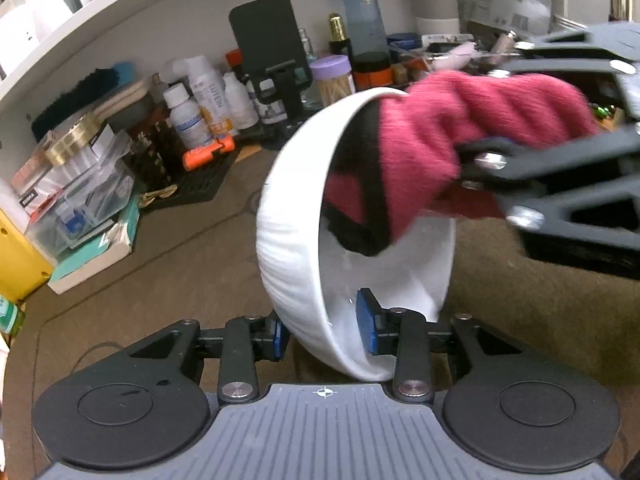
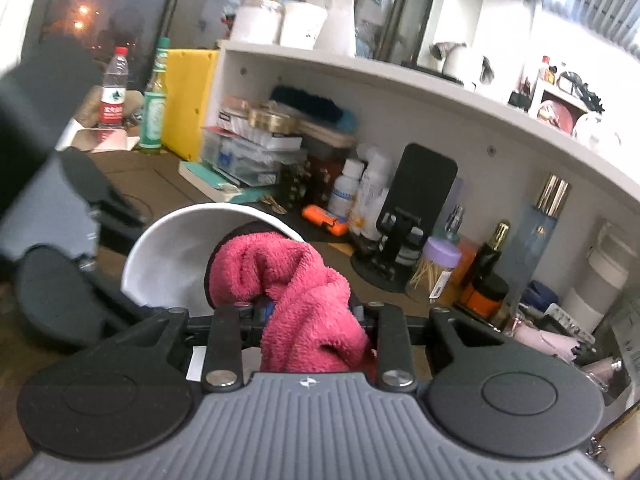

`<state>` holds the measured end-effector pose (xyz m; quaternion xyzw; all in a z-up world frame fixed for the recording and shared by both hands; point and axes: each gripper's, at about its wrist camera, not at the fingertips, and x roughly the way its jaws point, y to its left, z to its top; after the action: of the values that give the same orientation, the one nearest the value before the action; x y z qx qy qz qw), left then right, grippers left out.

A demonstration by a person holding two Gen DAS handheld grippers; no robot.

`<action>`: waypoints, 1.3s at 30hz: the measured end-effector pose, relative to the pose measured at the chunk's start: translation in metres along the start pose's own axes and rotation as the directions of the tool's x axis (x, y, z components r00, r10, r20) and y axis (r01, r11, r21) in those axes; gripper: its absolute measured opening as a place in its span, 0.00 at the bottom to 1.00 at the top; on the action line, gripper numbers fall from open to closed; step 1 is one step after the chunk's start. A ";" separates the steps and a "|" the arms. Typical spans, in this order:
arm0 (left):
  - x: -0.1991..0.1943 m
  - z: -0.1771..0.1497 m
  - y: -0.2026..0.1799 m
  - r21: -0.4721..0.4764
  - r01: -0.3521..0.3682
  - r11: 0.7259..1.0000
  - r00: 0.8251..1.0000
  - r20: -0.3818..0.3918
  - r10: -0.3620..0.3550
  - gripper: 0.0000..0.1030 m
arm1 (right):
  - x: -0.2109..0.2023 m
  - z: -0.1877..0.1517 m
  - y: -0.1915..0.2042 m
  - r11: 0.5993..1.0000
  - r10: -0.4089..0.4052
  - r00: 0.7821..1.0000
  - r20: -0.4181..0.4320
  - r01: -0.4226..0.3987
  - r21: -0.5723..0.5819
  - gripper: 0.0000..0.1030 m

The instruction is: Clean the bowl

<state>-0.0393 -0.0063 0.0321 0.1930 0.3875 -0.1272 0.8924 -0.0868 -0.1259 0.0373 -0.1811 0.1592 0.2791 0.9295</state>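
My left tongs clench the rim of the white ribbed bowl, one blue pad inside, one outside, holding it tipped on its side above the brown tabletop. My right tongs grip a pink cloth with black trim, its bunched end pushed into the bowl's mouth against the inner wall.

right gripper blurred, cloth hiding its fingers

bottles crowding back, desk open
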 end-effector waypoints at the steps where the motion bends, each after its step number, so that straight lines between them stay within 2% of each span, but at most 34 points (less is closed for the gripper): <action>1: 0.001 0.000 0.001 -0.009 -0.003 1.000 1.000 0.000 0.003 0.36 | -0.007 -0.004 0.003 1.000 0.008 1.000 -0.005 -0.008 0.001 0.27; 4: 0.005 0.003 0.007 -0.038 -0.020 0.999 1.000 -0.007 0.020 0.38 | -0.015 -0.012 0.006 0.998 0.046 0.998 -0.034 -0.044 0.037 0.27; 7: 0.006 0.004 0.009 -0.039 -0.016 0.999 1.000 -0.011 0.015 0.39 | 0.005 -0.024 -0.010 0.980 0.093 0.987 -0.132 -0.067 0.189 0.28; 8: 0.006 0.004 0.008 -0.036 -0.019 0.999 1.000 -0.011 0.018 0.40 | 0.008 -0.026 -0.016 0.971 0.109 0.985 -0.135 -0.076 0.226 0.28; 11: 0.006 0.003 0.006 -0.042 -0.027 0.999 1.000 -0.008 0.027 0.44 | 0.025 -0.034 -0.047 0.901 0.204 0.970 -0.132 -0.133 0.413 0.28; 13: 0.008 0.001 0.007 -0.089 -0.025 0.996 1.000 0.006 0.026 0.47 | 0.034 -0.039 -0.063 0.847 0.254 0.959 -0.125 -0.158 0.507 0.30; 16: 0.013 -0.002 0.007 -0.168 -0.012 0.986 0.999 0.032 0.017 0.61 | 0.039 -0.044 -0.068 0.821 0.271 0.954 -0.128 -0.160 0.548 0.30; 18: 0.017 -0.003 0.004 -0.219 -0.013 0.976 0.998 0.053 0.025 0.77 | 0.041 -0.046 -0.066 0.824 0.264 0.954 -0.141 -0.147 0.547 0.30; 20: 0.028 -0.005 0.000 -0.297 -0.027 0.954 0.994 0.093 0.057 0.79 | 0.042 -0.049 -0.067 0.824 0.263 0.953 -0.149 -0.141 0.549 0.30; 22: 0.031 -0.003 0.001 -0.315 -0.016 0.949 0.993 0.108 0.052 0.74 | 0.042 -0.049 -0.067 0.828 0.256 0.955 -0.152 -0.135 0.545 0.29; 24: 0.031 0.002 0.002 -0.280 -0.021 0.960 0.994 0.097 0.050 0.59 | 0.034 -0.043 -0.064 0.861 0.216 0.964 -0.154 -0.114 0.495 0.28; 25: 0.030 0.002 0.003 -0.259 -0.025 0.966 0.994 0.093 0.050 0.56 | 0.030 -0.040 -0.063 0.880 0.193 0.969 -0.153 -0.102 0.464 0.28; 27: 0.024 0.003 0.002 -0.155 -0.036 0.987 0.996 0.074 0.048 0.51 | 0.023 -0.034 -0.061 0.909 0.155 0.977 -0.145 -0.083 0.408 0.28; 29: 0.019 0.002 -0.003 -0.078 -0.069 0.995 0.996 0.054 0.073 0.50 | 0.013 -0.024 -0.060 0.937 0.117 0.985 -0.129 -0.067 0.342 0.28; 32: 0.013 0.002 -0.012 0.009 -0.100 0.995 0.994 0.038 0.100 0.50 | 0.012 -0.011 -0.059 0.955 0.126 0.982 -0.137 -0.083 0.286 0.28; 35: 0.009 0.002 -0.023 0.072 -0.103 0.992 0.994 0.038 0.101 0.50 | 0.031 -0.001 -0.041 0.973 0.147 0.967 -0.205 -0.104 0.208 0.28; 39: 0.005 0.002 -0.026 0.100 -0.065 0.993 0.998 0.030 0.062 0.51 | 0.060 0.014 -0.013 0.985 0.155 0.948 -0.278 -0.127 0.116 0.28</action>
<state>-0.0444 -0.0309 0.0229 0.2483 0.3621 -0.1208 0.8903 -0.0289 -0.1020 0.0293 -0.1626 0.3175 0.3077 0.8821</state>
